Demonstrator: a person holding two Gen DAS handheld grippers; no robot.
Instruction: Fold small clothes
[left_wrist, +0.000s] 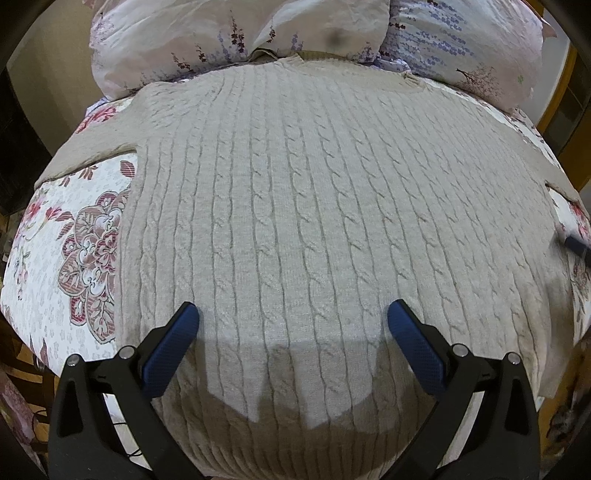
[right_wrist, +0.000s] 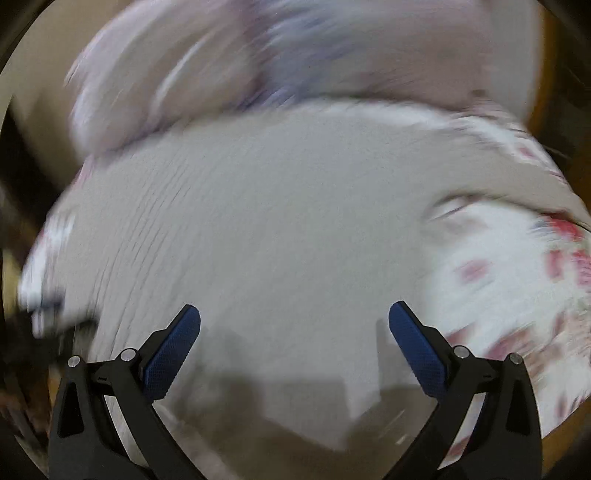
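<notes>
My left view is sharp and evenly lit, with tool shadows on the sweater (left_wrist: 314, 206). My right view is heavily motion-blurred. Both curve at edges.

We see the beige cable-knit sweater (left_wrist: 314, 206) lying flat on the floral quilted bedspread (left_wrist: 55, 266), with the floral-print pillows (left_wrist: 229, 40) behind; our right view is probably too blurred to add more.

The sweater (left_wrist: 295, 206) lies flat across the bed (left_wrist: 55, 236), with nothing standing on it, so the room above it is open to the left hand-held gripper (left_wrist: 293, 314), whose jaws are spread wide. Pillows (left_wrist: 229, 33) pile up against the collar end and block the far side. The right view is blurred; bare quilt shows beside each sweater edge.
</notes>
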